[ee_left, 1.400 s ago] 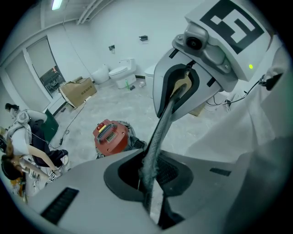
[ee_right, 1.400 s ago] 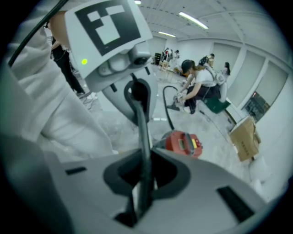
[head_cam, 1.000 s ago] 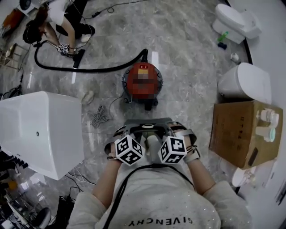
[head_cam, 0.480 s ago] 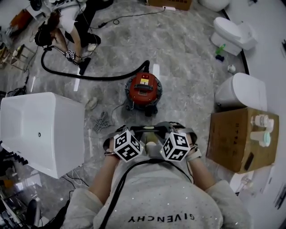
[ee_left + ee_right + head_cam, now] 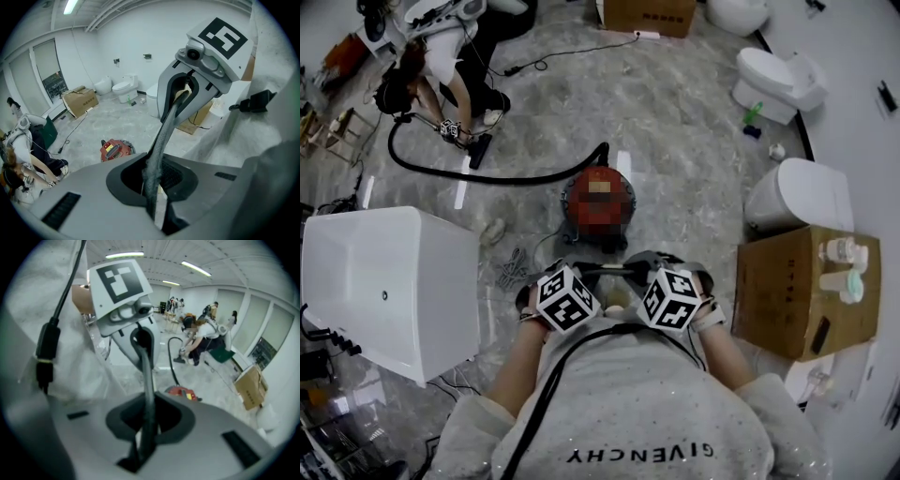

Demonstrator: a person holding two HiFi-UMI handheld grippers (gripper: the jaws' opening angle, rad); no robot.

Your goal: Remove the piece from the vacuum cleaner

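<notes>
The red canister vacuum cleaner (image 5: 598, 202) stands on the marble floor ahead of me, and its black hose (image 5: 487, 173) runs off to the left. I hold a thin dark grey piece (image 5: 609, 269) level in front of my chest. My left gripper (image 5: 579, 272) is shut on its left end and my right gripper (image 5: 652, 267) on its right end. In the left gripper view the piece (image 5: 161, 136) runs from my left gripper (image 5: 152, 187) up to the other one, with the vacuum (image 5: 115, 150) far below. The right gripper view shows my right gripper (image 5: 145, 427) clamped on the piece (image 5: 147, 380).
A white tub (image 5: 384, 281) stands at the left and a cardboard box (image 5: 797, 291) with bottles at the right. Toilets (image 5: 806, 192) line the right wall. A coiled cable (image 5: 511, 267) lies near the vacuum. Another person (image 5: 441, 47) crouches at the hose end, upper left.
Both grippers have risen together with the piece still clamped between them. The floor and the vacuum cleaner now look further below.
</notes>
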